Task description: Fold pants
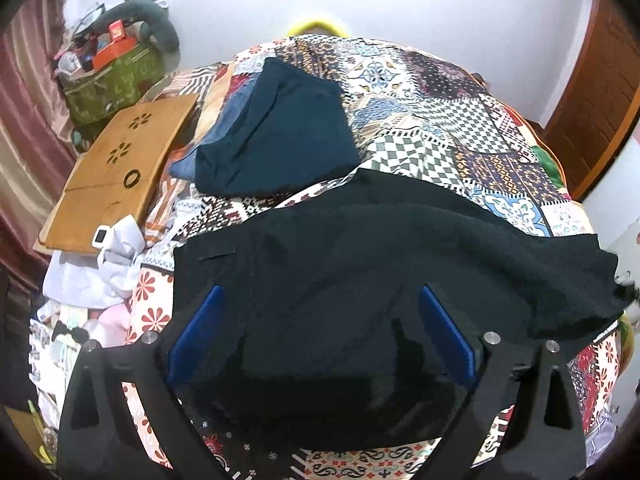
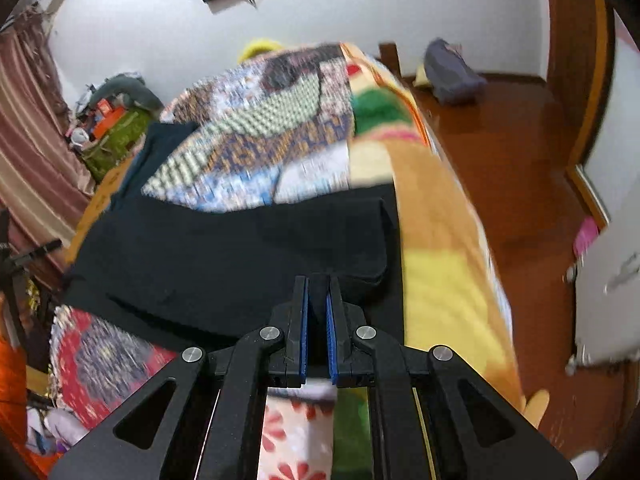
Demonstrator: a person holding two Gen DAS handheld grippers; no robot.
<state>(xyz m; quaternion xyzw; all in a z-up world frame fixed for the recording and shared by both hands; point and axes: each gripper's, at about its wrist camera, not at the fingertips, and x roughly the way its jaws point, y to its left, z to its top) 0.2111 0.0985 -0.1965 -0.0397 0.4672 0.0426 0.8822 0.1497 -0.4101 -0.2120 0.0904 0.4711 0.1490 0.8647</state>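
Black pants (image 1: 360, 260) lie spread across the patterned bedspread (image 1: 460, 120). My left gripper (image 1: 320, 300) is open, its blue pads (image 1: 204, 328) wide apart over the near part of the pants. In the right wrist view the pants (image 2: 220, 256) lie across the bed with a folded-over end at the right. My right gripper (image 2: 317, 292) is shut on the black fabric at that near right end, a strip of cloth pinched between its blue pads (image 2: 304, 320). That view is motion-blurred.
A folded dark blue garment (image 1: 280, 136) lies farther back on the bed. A wooden lap tray (image 1: 116, 168) and white cloth (image 1: 96, 268) sit at the left, a green bag (image 1: 112, 76) behind. The bed's right edge (image 2: 448, 216) drops to a wooden floor (image 2: 520, 184).
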